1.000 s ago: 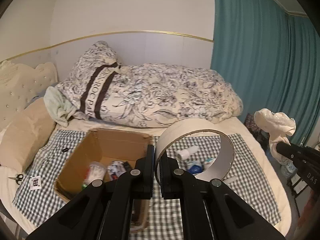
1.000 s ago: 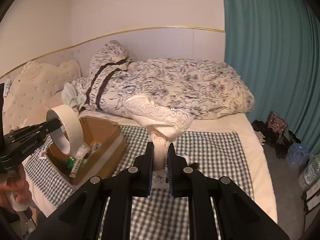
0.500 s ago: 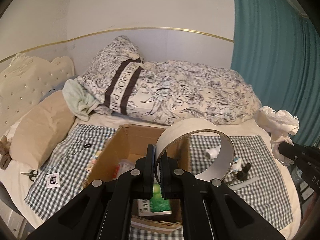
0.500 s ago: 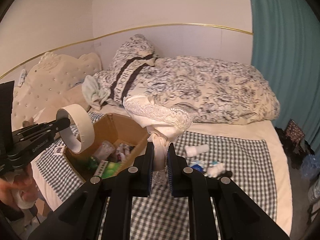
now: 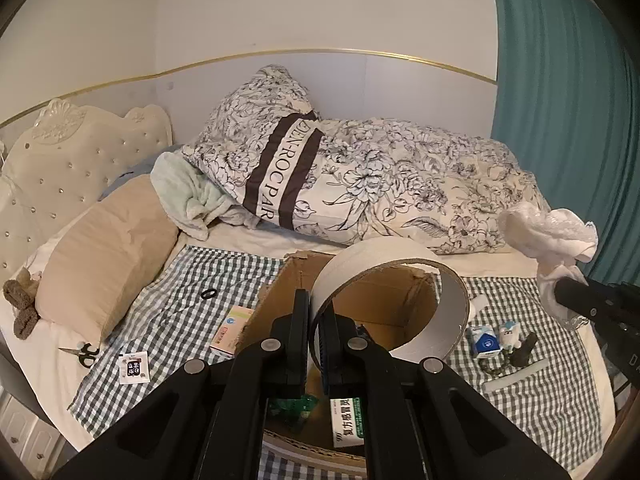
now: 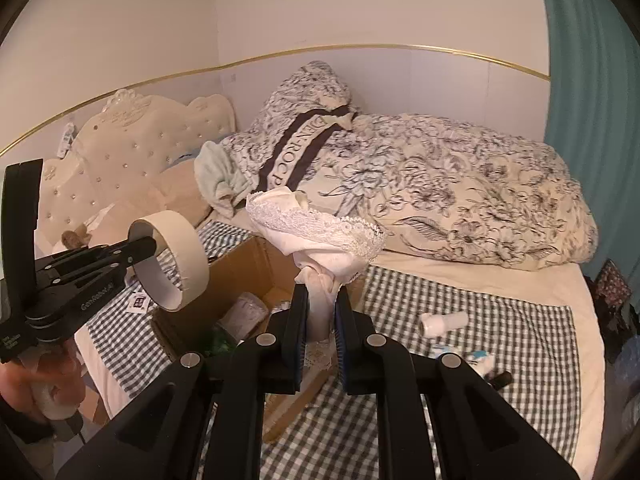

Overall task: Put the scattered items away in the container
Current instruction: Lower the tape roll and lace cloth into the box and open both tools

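Over the open cardboard box point(image 5: 404, 300) a light, stiff roll of masking tape point(image 5: 390, 276) is pinched by its thin wall in the left gripper point(image 5: 314, 320), while a soft, floppy lace-trimmed cloth point(image 6: 320, 240) is clamped, bunched, in the right gripper point(image 6: 321, 316).

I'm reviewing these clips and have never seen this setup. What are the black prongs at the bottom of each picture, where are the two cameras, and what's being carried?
There is no robot: a person holds a two-finger gripper in each hand, with a fisheye camera on each looking along its fingers. The left gripper is shut on a tape roll; the right gripper is shut on a lace-trimmed white cloth. Both hang over an open cardboard box on a checked cloth spread on a bed. Still lying loose there: scissors, a black ring, a white bottle and small packets.
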